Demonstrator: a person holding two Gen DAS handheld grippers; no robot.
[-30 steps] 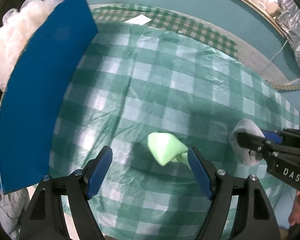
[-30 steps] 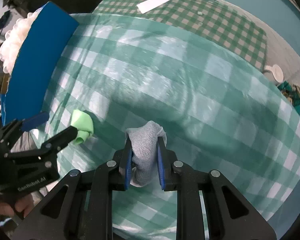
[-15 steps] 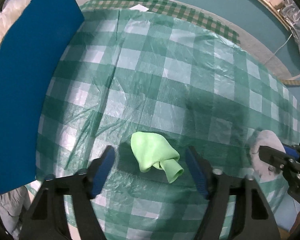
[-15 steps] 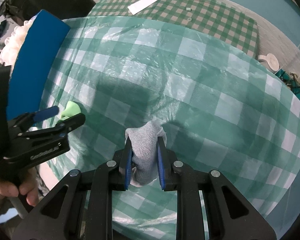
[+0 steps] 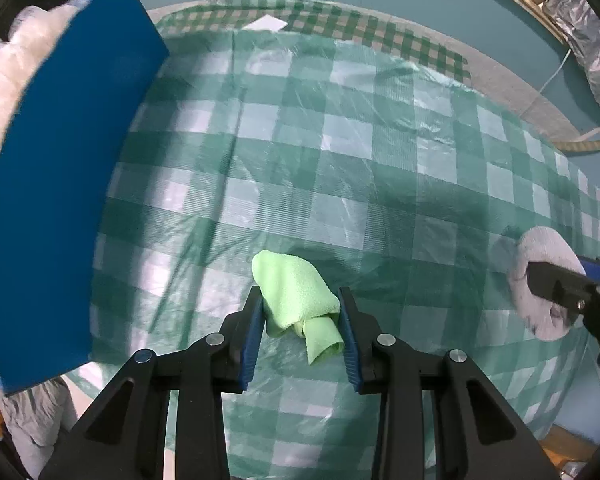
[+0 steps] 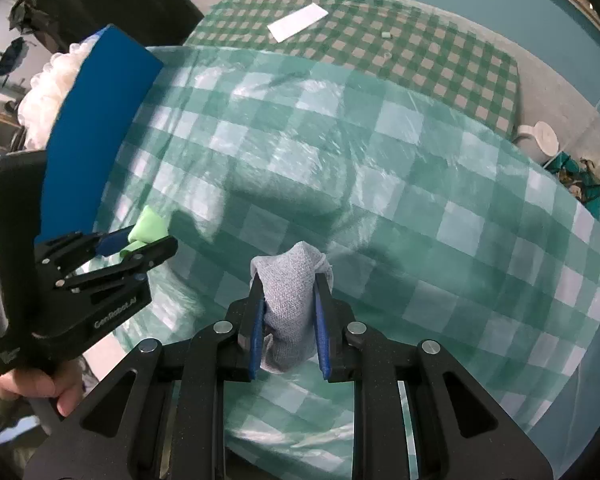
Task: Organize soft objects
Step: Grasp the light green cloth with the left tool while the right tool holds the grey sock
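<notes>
The left gripper (image 5: pixel 302 312) is closing on the green cloth (image 5: pixel 296 296), which lies bunched on the checked tablecloth (image 5: pixel 340 152) between its pads (both touching). The right gripper (image 6: pixel 288 312) clamps a grey cloth (image 6: pixel 290 300).

A cloth (image 5: pixel 296 296) lies on the bench (image 5: pixel 340 160) near its front edge, between the left gripper's (image 5: pixel 302 320) fingers. A box (image 5: pixel 60 200) stands at the bench's left edge. To the right, the right gripper (image 6: pixel 288 316) holds a sock (image 6: pixel 290 304) above the bench. A card (image 6: pixel 298 22) lies at the far side.
</notes>
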